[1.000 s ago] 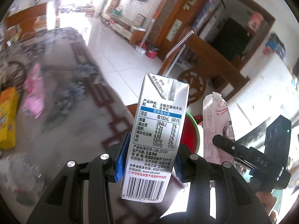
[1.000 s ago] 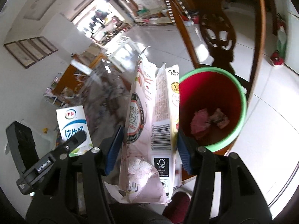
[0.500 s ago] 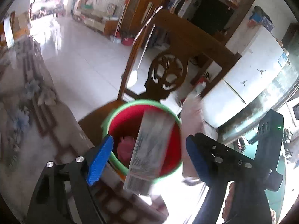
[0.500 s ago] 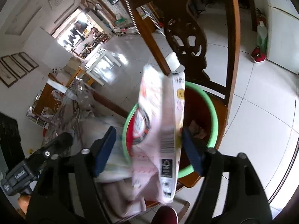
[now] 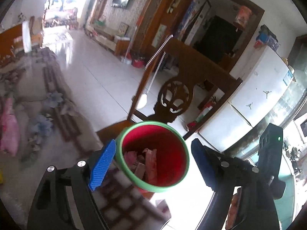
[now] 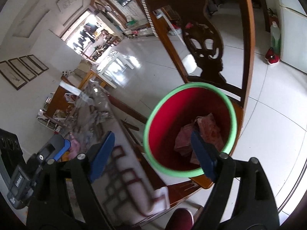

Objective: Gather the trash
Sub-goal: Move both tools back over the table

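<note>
We see the left gripper spread wide with nothing between its pads, above the red bin with the green rim. The right gripper is opening its jaws, also with nothing between them, over the same bin. The trash, pinkish cartons and wrappers, lies at the bin's bottom. The bin stands on a wooden chair, just right of the cloth-covered counter.
</note>
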{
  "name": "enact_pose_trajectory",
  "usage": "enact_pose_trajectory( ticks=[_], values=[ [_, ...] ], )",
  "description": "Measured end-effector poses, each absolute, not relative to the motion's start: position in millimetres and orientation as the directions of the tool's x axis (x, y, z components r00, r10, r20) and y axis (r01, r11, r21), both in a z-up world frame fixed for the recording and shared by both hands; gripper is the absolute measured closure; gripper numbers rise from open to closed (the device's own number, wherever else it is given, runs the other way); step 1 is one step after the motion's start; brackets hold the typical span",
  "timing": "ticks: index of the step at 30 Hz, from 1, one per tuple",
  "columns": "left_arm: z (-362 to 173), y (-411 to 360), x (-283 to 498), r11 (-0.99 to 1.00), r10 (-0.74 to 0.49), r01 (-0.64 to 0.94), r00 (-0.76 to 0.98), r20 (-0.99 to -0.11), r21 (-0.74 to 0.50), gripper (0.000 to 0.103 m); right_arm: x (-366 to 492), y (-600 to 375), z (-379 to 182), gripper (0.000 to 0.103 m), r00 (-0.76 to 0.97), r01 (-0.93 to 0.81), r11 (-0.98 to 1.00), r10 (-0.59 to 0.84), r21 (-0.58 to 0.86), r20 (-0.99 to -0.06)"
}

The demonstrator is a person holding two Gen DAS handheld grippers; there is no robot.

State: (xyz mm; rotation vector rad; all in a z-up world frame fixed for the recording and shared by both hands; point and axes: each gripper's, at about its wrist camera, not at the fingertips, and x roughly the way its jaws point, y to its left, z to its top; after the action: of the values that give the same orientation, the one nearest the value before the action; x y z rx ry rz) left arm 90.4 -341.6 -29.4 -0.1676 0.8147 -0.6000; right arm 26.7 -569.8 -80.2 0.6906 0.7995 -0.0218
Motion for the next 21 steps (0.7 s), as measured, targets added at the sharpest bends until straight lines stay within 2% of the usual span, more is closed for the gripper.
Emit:
enact_pose_trajectory(
  ticks=[9, 15, 19, 21],
  values=[
    [-22.0, -247.3, 34.6, 0.890, -0.454, 0.305, 0.649, -0.610, -0.339, 0.025, 22.7, -478.7, -38.8, 0.019, 0.686, 0.071, 0.806, 0.388, 0.587, -0.615],
    [-33.4, -169.5, 2.8, 0.936, -0.340, 0.181, 0.679, -0.650, -0.301, 0.024, 24.9, -401.7, -25.1, 0.014, 0.617, -0.086, 0.788, 0.522, 0.609, -0.589],
    [-31.0, -109.4, -10.2, 0.959, -0.251, 0.091, 0.706, -0.662, -0.267, 0.020, 24.3, -357.0, -34.4, 0.012, 0.561, -0.155, 0.795, 0.560, 0.587, -0.610],
    [-29.5, -78.9, -16.8, 0.971, -0.191, 0.038, 0.720, -0.667, -0.236, 0.018, 24.1, -338.0, -49.1, 0.012, 0.523, -0.152, 0.817, 0.544, 0.556, -0.656]
  ],
)
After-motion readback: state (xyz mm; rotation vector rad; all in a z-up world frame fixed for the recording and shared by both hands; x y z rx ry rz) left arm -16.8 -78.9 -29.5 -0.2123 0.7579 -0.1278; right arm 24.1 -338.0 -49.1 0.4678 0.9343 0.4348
